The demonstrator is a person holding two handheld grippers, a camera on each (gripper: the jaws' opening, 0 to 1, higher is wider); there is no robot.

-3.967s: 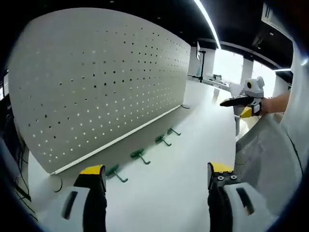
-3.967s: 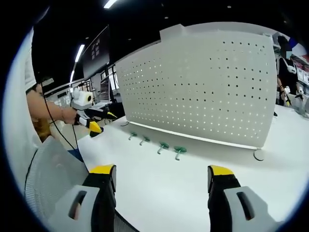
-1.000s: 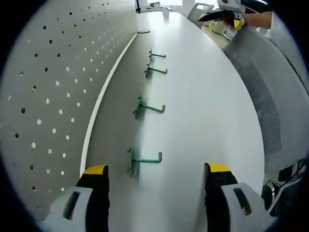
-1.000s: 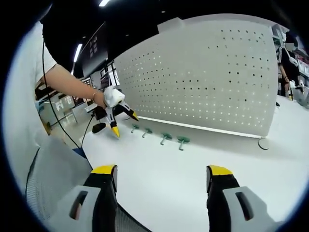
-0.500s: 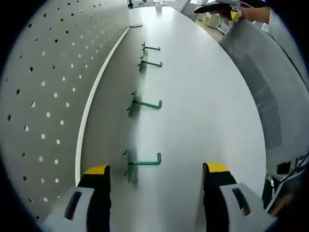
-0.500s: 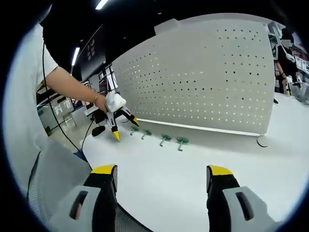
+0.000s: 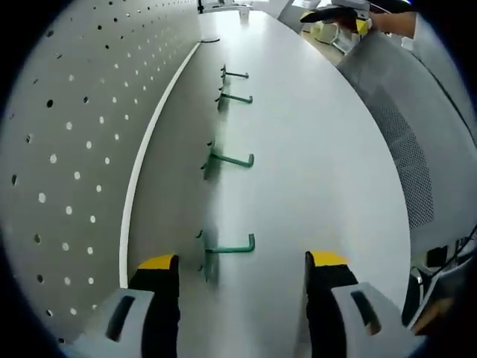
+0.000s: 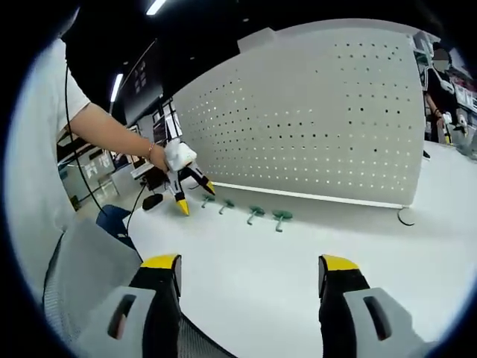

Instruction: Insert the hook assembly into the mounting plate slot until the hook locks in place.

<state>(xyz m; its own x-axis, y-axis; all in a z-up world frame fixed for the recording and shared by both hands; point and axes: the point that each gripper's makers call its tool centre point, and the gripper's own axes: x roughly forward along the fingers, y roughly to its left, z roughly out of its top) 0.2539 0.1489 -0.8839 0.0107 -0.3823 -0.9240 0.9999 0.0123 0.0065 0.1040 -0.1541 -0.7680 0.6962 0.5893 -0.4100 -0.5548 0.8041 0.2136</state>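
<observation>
so: left gripper [image 7: 242,272] low over the white table [image 7: 320,149], jaws apart, nothing between them. nearest hook [image 7: 223,250] lies just ahead of the jaw tips at 12 o'clock, closer to the left jaw, not touched. three more green hooks run in a line away toward 12: second hook [image 7: 226,159], third hook [image 7: 233,98], fourth hook [image 7: 232,74]. each lies flat on the table beside the foot of the pegboard [image 7: 67,149], which stands upright along 9 to 11 o'clock. right gripper [image 7: 339,13] seen far off at 1 o'clock.

right gripper view: right gripper [image 8: 246,272] jaws spread wide, empty, hanging over open table [image 8: 298,276]. pegboard [image 8: 313,119] upright from 11 to 2. the hooks [image 8: 242,209] in a row at its base, around 11 o'clock. left gripper [image 8: 192,195] at 10 o'clock, held by a hand [image 8: 170,158], tips pointing down at the near end of the row. grey mesh chair back [image 8: 86,276] at 8 o'clock.
</observation>
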